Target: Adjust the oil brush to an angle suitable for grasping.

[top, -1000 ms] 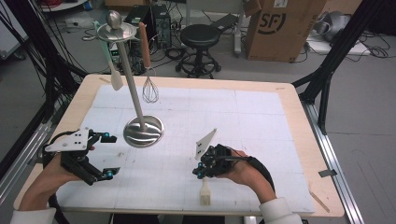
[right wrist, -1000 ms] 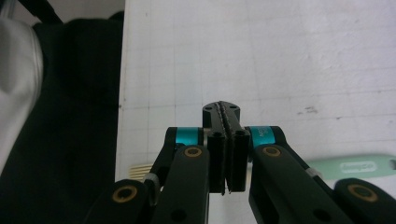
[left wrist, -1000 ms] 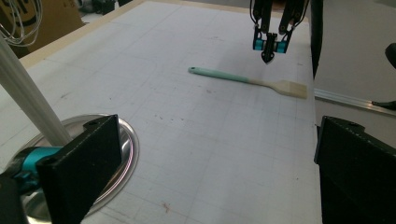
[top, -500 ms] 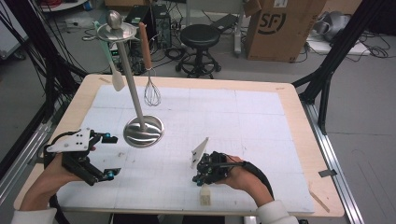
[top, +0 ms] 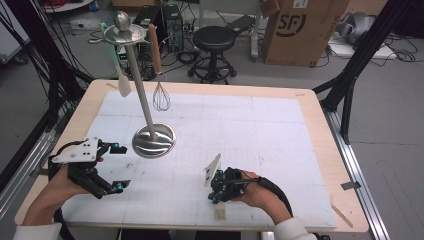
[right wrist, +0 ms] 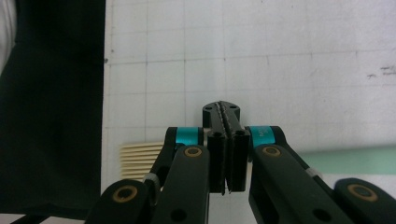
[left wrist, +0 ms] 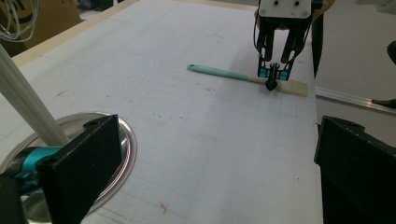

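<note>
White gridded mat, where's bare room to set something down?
Free: the mat's right half, between the steel utensil stand's round base and the table's right edge, and the middle. Crowded: the near edge, with the green-handled pastry brush under the right gripper.

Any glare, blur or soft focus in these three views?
High view: evenly lit, sharp, bright sheen on the stand's metal base. Left gripper view: its own jaws loom dark and soft up close; the brush is crisp. Right gripper view: shut right gripper slightly soft, mat grid sharp.
</note>
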Tool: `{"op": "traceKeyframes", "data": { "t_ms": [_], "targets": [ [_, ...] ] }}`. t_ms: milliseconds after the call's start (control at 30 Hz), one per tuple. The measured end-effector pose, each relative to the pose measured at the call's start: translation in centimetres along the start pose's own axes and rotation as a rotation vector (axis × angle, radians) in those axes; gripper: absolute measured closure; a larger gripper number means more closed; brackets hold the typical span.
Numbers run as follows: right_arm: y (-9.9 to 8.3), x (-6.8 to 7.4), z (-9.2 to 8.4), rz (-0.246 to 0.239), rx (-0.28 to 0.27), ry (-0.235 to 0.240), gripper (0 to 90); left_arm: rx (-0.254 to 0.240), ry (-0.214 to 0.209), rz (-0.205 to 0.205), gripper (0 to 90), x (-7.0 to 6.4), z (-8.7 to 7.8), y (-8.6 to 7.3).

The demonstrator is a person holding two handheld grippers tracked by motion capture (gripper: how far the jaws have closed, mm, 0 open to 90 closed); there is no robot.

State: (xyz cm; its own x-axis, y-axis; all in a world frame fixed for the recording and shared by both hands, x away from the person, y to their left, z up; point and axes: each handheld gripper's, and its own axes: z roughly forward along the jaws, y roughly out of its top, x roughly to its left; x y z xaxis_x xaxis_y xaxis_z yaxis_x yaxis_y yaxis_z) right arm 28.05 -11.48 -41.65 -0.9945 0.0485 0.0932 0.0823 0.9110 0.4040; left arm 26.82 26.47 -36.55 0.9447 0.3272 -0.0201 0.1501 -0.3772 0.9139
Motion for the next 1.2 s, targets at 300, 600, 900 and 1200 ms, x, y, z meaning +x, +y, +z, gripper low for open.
{"op": "traceKeyframes", "data": {
  "t_ms": [300,600,900,1200],
  "targets": [
    [-0.3,0.0,0.0,-0.004,0.018,0.006,88.7,-0.002,-0.002,-0.001,1.7,0.0,0.0,0.0],
    [-1.6,0.0,-0.8,0.009,0.039,0.001,88.7,0.000,-0.002,0.003,1.7,0.1,0.0,0.0],
    [-3.5,-0.1,-1.7,0.033,0.056,-0.010,88.7,0.004,-0.001,-0.001,1.7,0.1,0.1,-0.1],
    [-5.4,-0.5,-2.8,0.075,0.059,-0.039,88.7,0.006,-0.001,-0.003,1.7,0.1,0.1,-0.2]
  ]
}}
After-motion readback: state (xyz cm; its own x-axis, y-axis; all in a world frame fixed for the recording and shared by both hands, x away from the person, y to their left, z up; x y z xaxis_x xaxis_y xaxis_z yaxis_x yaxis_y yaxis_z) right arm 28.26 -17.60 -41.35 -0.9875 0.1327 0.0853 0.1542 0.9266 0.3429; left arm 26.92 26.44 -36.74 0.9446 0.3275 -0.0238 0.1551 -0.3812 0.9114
